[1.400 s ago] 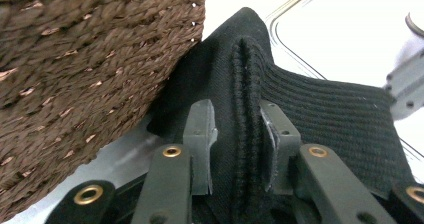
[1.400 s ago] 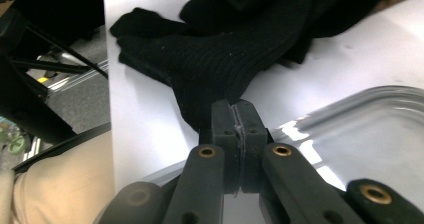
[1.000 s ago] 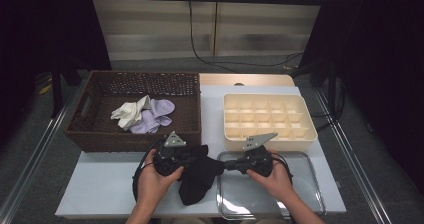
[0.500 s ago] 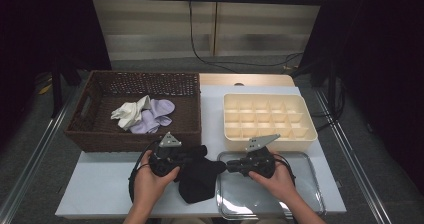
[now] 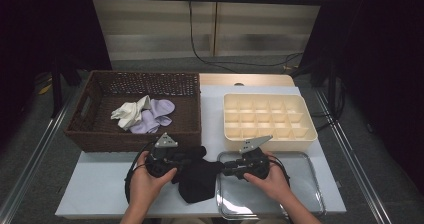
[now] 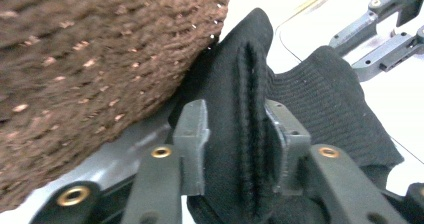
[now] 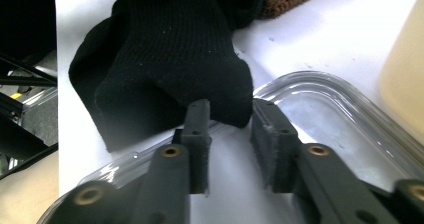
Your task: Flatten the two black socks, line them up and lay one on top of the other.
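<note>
A black sock [image 5: 198, 180] lies on the white table, stretched between both grippers, its lower part sagging toward the front edge. My left gripper [image 5: 194, 157] is shut on a folded band of the black sock [image 6: 245, 109], right against the wicker basket's front wall; in its own view the jaws [image 6: 235, 121] clamp thick fabric. My right gripper [image 5: 223, 168] reaches in from the right over the clear tray. Its jaw tips [image 7: 229, 115] pinch the rounded end of the black sock [image 7: 170, 49].
A brown wicker basket [image 5: 130, 140] at back left holds a white sock [image 5: 131, 113] and a lilac sock [image 5: 157, 115]. A cream compartment box [image 5: 270, 139] stands at back right. The clear tray [image 5: 300, 196] lies at front right. Bare table [image 5: 95, 184] lies to the left.
The left gripper has shifted slightly left along the basket front, and the sock now spreads wider between the two grippers. The right hand has barely moved.
</note>
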The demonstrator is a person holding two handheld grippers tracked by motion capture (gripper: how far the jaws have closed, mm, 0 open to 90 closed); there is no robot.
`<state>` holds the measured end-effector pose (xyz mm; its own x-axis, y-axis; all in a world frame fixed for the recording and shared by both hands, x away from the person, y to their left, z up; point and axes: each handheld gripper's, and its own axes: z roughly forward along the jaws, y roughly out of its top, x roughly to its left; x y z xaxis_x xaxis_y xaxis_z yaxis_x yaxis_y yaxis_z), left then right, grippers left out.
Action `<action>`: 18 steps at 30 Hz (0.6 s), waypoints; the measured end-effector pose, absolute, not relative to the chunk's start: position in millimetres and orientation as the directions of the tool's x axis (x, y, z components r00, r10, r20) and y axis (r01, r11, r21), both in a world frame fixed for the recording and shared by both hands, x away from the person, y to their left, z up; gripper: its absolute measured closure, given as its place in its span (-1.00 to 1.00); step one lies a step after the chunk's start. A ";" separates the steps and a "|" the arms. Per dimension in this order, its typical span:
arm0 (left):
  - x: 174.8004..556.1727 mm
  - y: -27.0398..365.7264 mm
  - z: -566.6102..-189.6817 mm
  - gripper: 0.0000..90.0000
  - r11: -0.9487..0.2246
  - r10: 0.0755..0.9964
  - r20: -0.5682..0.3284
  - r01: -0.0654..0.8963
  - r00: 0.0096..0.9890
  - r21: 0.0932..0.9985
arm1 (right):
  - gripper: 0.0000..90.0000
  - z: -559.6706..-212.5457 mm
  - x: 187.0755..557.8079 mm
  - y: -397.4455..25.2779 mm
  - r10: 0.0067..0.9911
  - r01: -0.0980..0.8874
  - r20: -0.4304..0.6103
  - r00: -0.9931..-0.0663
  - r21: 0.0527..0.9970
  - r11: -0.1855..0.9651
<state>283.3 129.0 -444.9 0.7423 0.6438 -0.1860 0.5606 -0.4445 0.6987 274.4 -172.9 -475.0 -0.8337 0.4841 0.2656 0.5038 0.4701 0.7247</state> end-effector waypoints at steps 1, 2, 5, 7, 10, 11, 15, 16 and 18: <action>283.3 130.6 -442.2 0.33 -0.438 0.650 -0.178 0.556 0.739 0.706 | 0.67 -475.0 274.1 -172.6 0.485 0.500 0.261 -0.835 0.727 0.470; 283.4 132.3 -439.0 0.29 -0.438 0.647 -0.177 0.551 0.742 0.710 | 0.70 -474.8 273.7 -172.3 0.484 0.504 0.267 -0.833 0.727 0.466; 282.8 132.5 -431.8 0.28 -0.420 0.643 -0.195 0.553 0.741 0.719 | 0.81 -473.9 272.8 -171.1 0.476 0.499 0.267 -0.838 0.727 0.471; 284.2 129.1 -431.1 0.28 -0.427 0.634 -0.187 0.542 0.750 0.723 | 0.86 -473.2 271.8 -169.1 0.467 0.499 0.272 -0.841 0.723 0.478; 288.1 122.5 -437.2 0.35 -0.442 0.624 -0.176 0.529 0.762 0.725 | 0.95 -472.7 270.8 -165.5 0.452 0.487 0.268 -0.851 0.723 0.489; 289.4 120.6 -439.5 0.40 -0.448 0.621 -0.178 0.532 0.763 0.718 | 0.96 -472.5 270.3 -164.4 0.446 0.484 0.269 -0.854 0.724 0.491; 291.0 118.0 -442.8 0.77 -0.476 0.606 -0.171 0.527 0.776 0.704 | 0.97 -473.1 268.3 -159.7 0.432 0.475 0.265 -0.862 0.720 0.506; 290.5 118.4 -442.1 0.81 -0.476 0.606 -0.173 0.529 0.776 0.702 | 0.97 -473.4 267.7 -158.6 0.430 0.476 0.268 -0.862 0.718 0.508; 289.1 119.8 -439.0 0.83 -0.483 0.601 -0.169 0.524 0.781 0.701 | 0.84 -474.8 268.3 -158.1 0.439 0.484 0.270 -0.857 0.715 0.504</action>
<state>289.1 119.8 -439.0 0.7808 0.6015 -0.1692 0.5243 -0.4835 0.7009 268.3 -158.1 -474.8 -0.8571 0.4388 0.2700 0.4836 0.5044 0.7153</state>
